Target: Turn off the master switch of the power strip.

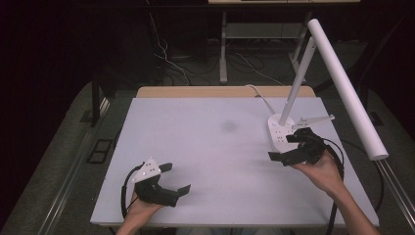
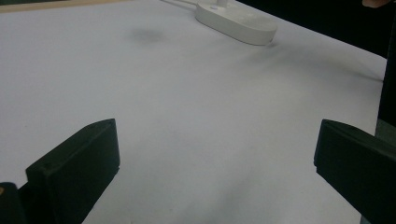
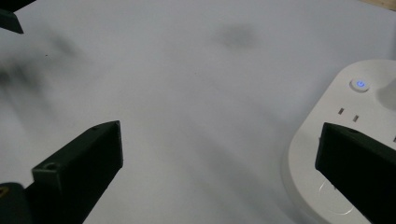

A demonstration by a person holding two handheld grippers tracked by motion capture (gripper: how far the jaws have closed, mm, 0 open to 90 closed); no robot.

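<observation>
The left gripper (image 1: 175, 179) was held low over the near left part of the white table (image 1: 215, 147), its jaws spread wide with nothing between them. In the left gripper view (image 2: 217, 163) only bare table surface lay between the two black jaws. A grey three-cornered plate sat on top of this gripper, and its cable looped behind the person's left hand (image 1: 139, 205).

Ahead of the left gripper and off towards the right one, a faint dark smudge (image 1: 228, 127) marked the table surface, well apart from both tools.

The right gripper (image 1: 288, 147) was also spread wide and held nothing. It stood at the near end of the white lamp base (image 1: 279, 134). In the right gripper view (image 3: 219, 168) one jaw stood over the base (image 3: 327, 186) and the other over bare table; whether the jaw touched the base could not be told. A blue-lit button (image 3: 360, 84) showed on the base beyond that jaw.

The lamp's white stem (image 1: 297, 83) rose tilted from the base, and its long tube head (image 1: 347, 88) slanted over the table's right edge, beyond the right hand (image 1: 320, 171).

No container was seen on the table.
</observation>
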